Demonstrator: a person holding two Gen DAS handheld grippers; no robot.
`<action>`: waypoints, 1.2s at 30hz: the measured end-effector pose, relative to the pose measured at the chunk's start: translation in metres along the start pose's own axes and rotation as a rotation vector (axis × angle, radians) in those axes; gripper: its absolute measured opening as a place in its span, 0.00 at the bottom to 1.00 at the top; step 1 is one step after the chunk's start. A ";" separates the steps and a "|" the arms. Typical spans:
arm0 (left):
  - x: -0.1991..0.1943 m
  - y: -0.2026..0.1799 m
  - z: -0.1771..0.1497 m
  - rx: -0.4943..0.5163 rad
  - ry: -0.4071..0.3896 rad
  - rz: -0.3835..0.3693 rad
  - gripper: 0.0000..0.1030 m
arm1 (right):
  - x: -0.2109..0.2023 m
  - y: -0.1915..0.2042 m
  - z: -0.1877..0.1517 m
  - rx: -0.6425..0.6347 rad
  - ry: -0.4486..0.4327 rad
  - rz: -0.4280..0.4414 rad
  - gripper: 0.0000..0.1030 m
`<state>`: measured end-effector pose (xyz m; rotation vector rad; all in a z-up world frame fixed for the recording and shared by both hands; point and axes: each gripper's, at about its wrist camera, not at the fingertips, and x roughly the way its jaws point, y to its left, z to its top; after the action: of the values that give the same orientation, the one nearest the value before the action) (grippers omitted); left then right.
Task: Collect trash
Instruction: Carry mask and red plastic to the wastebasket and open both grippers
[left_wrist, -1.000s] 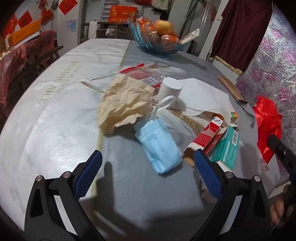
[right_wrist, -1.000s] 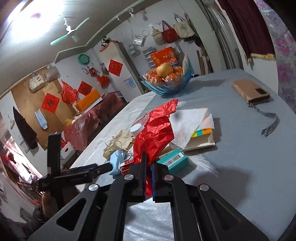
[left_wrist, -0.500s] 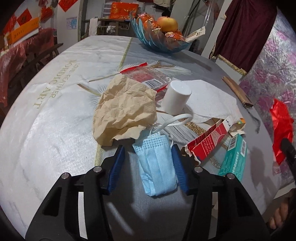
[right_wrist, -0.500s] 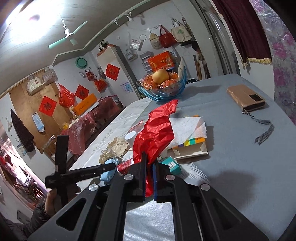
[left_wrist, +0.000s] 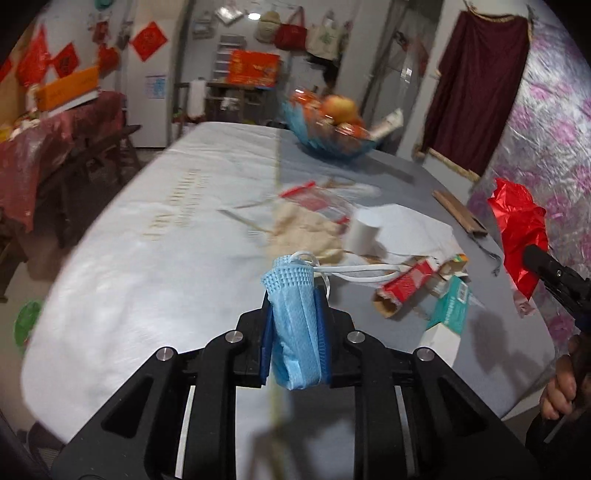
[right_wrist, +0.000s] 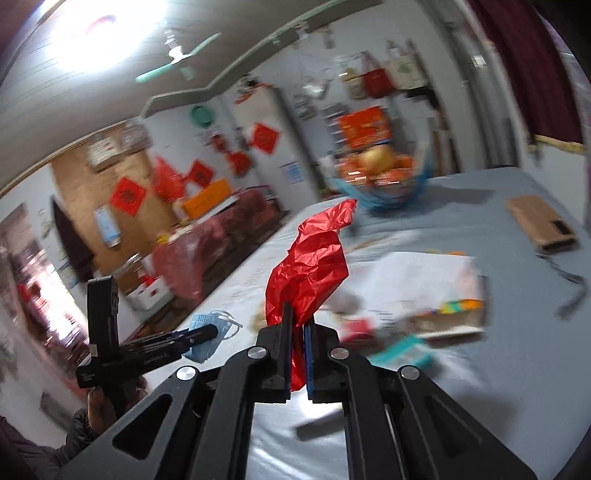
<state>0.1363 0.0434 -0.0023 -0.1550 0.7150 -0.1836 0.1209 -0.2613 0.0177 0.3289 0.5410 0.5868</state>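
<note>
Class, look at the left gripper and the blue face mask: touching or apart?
Touching. In the left wrist view the left gripper is closing its blue pads against both sides of the blue face mask.

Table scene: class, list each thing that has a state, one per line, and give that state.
Left tongs: closing on the mask.
Mask: pinched, lifted.
Right tongs: shut on the red wrapper.
Red wrapper: crumpled, held up.
Red carton: lying, end open.
Bowl: filled with fruit.
</note>
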 end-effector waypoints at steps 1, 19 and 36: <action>-0.012 0.013 -0.003 -0.024 -0.009 0.029 0.21 | 0.007 0.010 0.001 -0.019 0.014 0.030 0.07; -0.120 0.268 -0.178 -0.696 0.145 0.481 0.50 | 0.124 0.226 -0.053 -0.307 0.413 0.478 0.07; -0.203 0.319 -0.190 -0.762 -0.059 0.695 0.86 | 0.222 0.381 -0.190 -0.566 0.824 0.556 0.57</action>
<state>-0.1033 0.3837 -0.0801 -0.6197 0.7134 0.7674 0.0042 0.1988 -0.0552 -0.3465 1.0458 1.3981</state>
